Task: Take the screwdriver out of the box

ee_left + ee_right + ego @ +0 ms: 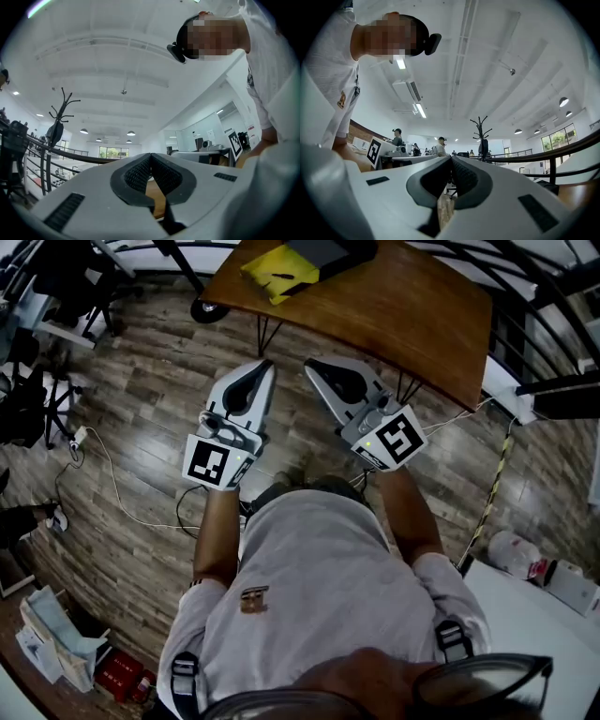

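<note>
In the head view a yellow and dark grey box (281, 274) lies on the far left part of a brown table (403, 310). No screwdriver shows in any view. I hold both grippers side by side in front of my chest, over the wooden floor and short of the table's near edge. My left gripper (267, 365) is shut with nothing in it, and its ribbed pads (140, 172) meet at the tip (151, 154). My right gripper (309, 364) is also shut and empty (451, 158). Both point slightly upward, toward the room.
A white cable (122, 493) trails over the floor at the left, and a white power strip (511, 404) lies at the right by the table's legs. Red packs (122, 673) sit at the bottom left. A coat stand (482, 126) and seated people (397, 137) are far off.
</note>
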{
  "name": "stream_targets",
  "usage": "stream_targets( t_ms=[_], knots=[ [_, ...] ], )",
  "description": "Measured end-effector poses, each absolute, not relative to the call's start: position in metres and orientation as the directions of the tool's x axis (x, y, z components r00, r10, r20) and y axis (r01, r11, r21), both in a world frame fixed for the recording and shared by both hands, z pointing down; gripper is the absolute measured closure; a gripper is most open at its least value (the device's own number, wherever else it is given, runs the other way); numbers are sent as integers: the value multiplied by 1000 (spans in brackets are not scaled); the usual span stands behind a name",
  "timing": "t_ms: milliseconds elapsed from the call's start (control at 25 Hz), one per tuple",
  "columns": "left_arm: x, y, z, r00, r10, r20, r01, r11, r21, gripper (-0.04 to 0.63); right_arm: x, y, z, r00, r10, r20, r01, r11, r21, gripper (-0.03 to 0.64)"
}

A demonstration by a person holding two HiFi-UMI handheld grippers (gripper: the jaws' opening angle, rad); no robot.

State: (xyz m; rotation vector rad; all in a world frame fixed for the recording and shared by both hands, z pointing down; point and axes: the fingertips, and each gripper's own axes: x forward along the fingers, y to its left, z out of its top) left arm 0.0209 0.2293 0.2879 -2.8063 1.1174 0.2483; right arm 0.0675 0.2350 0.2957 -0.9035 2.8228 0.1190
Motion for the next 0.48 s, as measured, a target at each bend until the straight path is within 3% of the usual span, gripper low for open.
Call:
stream_targets(
  t_ms=[480],
  knots=[
    [43,214,295,672,-715,-193,-734,-677,-50,577,103,219,306,-826,-538,-168,-552,832,49,586]
  ],
)
